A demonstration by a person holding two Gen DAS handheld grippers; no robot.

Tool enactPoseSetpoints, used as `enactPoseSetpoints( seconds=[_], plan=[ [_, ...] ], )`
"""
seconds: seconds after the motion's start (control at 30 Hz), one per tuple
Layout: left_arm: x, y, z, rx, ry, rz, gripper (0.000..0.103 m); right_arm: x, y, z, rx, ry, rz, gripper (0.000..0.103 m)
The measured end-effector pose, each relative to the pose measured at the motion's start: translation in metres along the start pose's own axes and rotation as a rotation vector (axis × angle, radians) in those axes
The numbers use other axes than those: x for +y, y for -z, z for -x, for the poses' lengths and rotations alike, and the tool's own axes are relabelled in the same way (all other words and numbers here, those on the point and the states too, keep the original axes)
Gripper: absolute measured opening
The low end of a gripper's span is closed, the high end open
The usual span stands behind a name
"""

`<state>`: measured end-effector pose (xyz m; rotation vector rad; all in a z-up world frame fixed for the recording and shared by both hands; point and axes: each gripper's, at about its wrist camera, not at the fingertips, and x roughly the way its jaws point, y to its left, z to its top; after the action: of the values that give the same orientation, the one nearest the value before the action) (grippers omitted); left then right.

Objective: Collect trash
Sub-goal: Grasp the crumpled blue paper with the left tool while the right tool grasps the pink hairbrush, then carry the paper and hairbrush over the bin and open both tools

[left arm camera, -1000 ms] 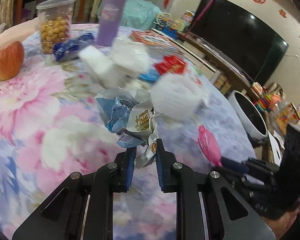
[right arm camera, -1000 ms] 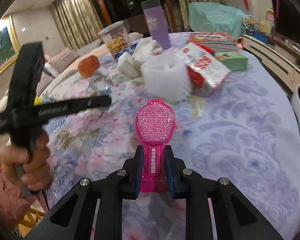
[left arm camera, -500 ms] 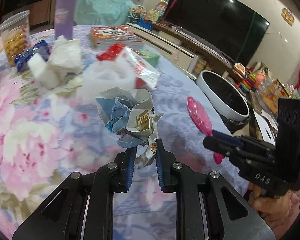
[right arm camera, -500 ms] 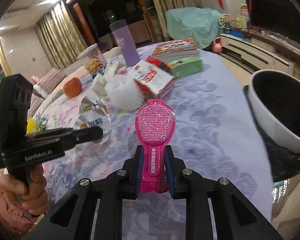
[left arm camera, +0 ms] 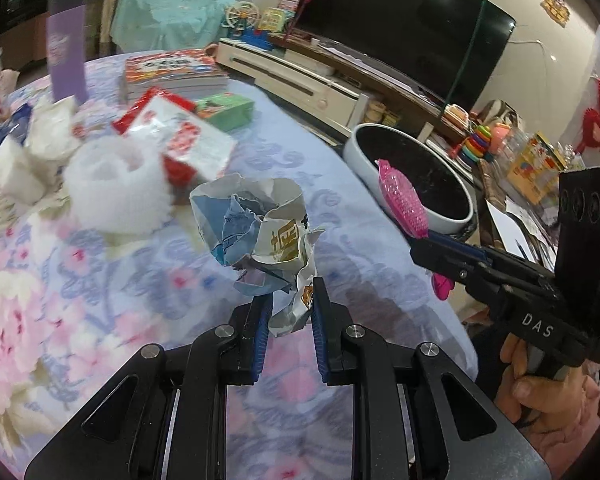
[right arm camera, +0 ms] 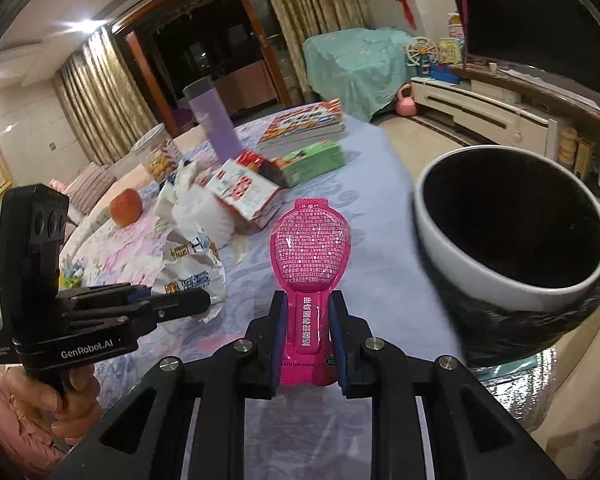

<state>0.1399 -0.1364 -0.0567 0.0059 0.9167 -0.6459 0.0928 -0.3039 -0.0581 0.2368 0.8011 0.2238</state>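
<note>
**Trash held over the flowered cloth**

Flowered cloth covers the worktop (left arm camera: 40, 280), where a book stack (left arm camera: 172, 74), a white foam ring (left arm camera: 116, 188) and a purple cup (right arm camera: 214, 128) are seen. A crumpled wrapper (left arm camera: 260, 236) is pinched in the nearly shut left tongs (left arm camera: 288, 316), above the cloth. A pink packet (right arm camera: 310, 252) is clamped by its stem in the right tongs (right arm camera: 308, 340), just beside the bin (right arm camera: 452, 256) with the black liner.

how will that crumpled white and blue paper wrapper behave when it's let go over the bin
The crumpled white and blue paper wrapper probably weighs little: pinched only at one corner, it stands up unsupported. It looks stiffly creased, so it may spring open. Being light, it could drift off target.
</note>
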Motion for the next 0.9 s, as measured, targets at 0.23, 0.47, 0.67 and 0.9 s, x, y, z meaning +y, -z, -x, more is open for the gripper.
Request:
enactPoseSetpoints(
  seconds=[0.23, 0.47, 0.67, 0.9],
  plan=[
    [-0.032, -0.013, -0.013, 0.009, 0.031, -0.054, 0.018, -0.03, -0.006, 0.018, -0.036, 0.03, -0.042, 0.021],
    [-0.06, -0.027, -0.029, 0.024, 0.058, -0.092, 0.018, -0.057, -0.01, 0.03, -0.063, 0.063, -0.073, 0.021],
    [-0.078, -0.04, -0.045, 0.04, 0.077, -0.113, 0.018, -0.078, -0.018, 0.038, -0.08, 0.088, -0.092, 0.021],
    [-0.093, -0.055, -0.06, 0.049, 0.085, -0.125, 0.018, -0.097, -0.028, 0.04, -0.089, 0.113, -0.095, 0.021]
  ],
)
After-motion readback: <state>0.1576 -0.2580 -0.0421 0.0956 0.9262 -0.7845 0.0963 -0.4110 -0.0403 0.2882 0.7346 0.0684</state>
